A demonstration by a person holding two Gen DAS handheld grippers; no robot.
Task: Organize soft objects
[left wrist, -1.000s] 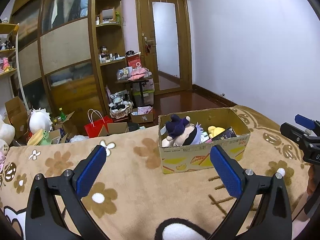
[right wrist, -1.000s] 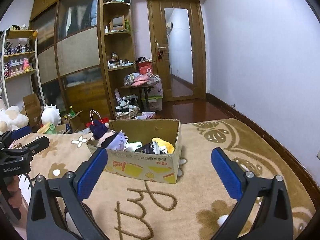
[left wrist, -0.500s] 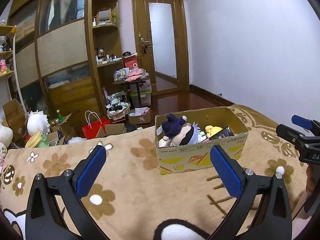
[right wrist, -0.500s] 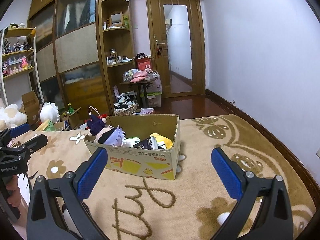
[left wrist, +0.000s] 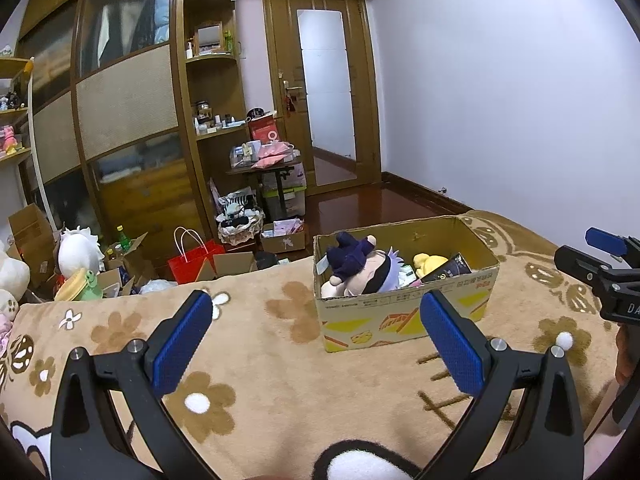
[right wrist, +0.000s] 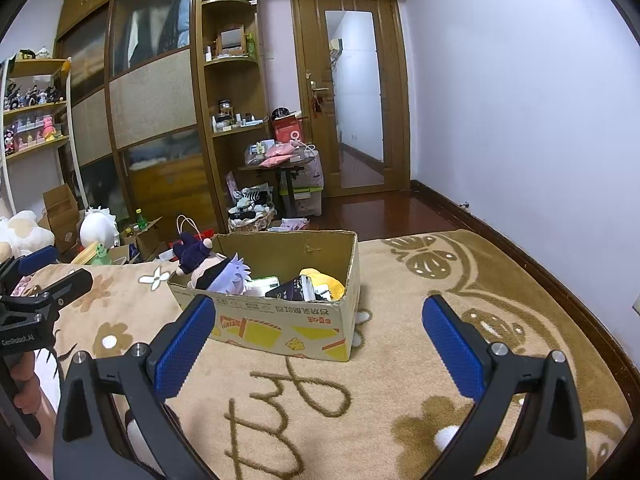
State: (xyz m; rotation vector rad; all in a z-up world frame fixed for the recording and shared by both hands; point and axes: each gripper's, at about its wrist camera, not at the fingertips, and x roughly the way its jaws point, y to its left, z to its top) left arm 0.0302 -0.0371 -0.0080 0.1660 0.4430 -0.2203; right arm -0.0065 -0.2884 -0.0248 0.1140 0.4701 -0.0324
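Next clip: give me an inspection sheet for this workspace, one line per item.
Surface: tan blanket with brown flowers, spread flat.
Job's things: open box on the blanket; inside, a doll with white hair and dark clothes at its left end, a yellow plush and a dark packet toward the right.
Clutter: beyond the blanket's far edge, a red bag, cartons and plush toys.
Grippers: left gripper and right gripper both open, holding nothing, short of the box.
Cables: nothing seen.
Surroundings: wooden wardrobe, shelves, closed door, bare white wall.
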